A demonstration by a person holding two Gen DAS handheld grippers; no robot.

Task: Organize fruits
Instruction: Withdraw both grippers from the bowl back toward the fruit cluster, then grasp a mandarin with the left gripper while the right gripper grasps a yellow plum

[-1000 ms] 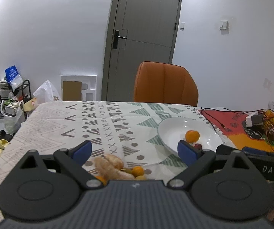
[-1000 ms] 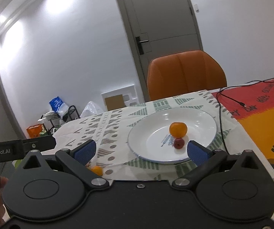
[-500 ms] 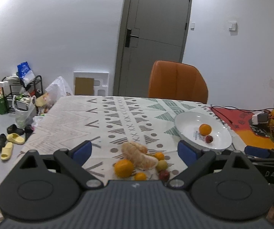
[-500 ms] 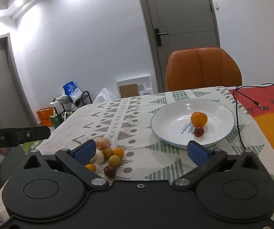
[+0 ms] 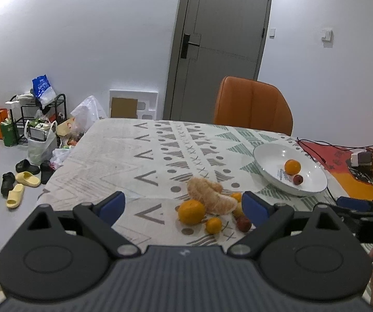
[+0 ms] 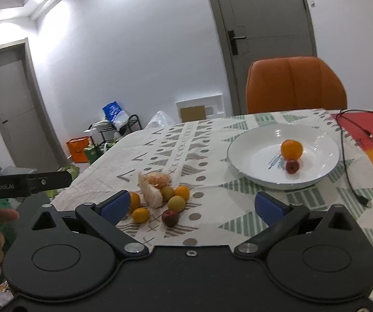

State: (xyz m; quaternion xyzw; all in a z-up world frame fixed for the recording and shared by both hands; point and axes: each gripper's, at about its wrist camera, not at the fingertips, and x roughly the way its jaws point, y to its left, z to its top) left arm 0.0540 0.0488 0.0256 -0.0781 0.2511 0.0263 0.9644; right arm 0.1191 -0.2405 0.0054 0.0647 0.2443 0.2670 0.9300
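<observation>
A heap of loose fruit lies on the patterned tablecloth: peeled pomelo wedges [image 5: 210,195], an orange [image 5: 191,212], a small orange [image 5: 213,225] and a dark red fruit [image 5: 243,224]. The heap also shows in the right wrist view [image 6: 160,197]. A white plate [image 5: 267,156] at the right holds an orange [image 5: 292,167] and a small red fruit [image 5: 298,179]; the plate also shows in the right wrist view [image 6: 248,156]. My left gripper [image 5: 184,208] is open and empty, just short of the heap. My right gripper [image 6: 191,206] is open and empty, between heap and plate.
An orange chair [image 5: 252,106] stands at the table's far side. A black cable [image 6: 347,161] runs beside the plate over a red-orange mat [image 6: 368,132]. Shoes, bags and a rack [image 5: 30,130] clutter the floor at the left. The table's left edge is near the heap.
Both grippers have drawn back and risen from the table. The fruit heap, half hidden before, now shows whole in both views. The plate looks farther away.
</observation>
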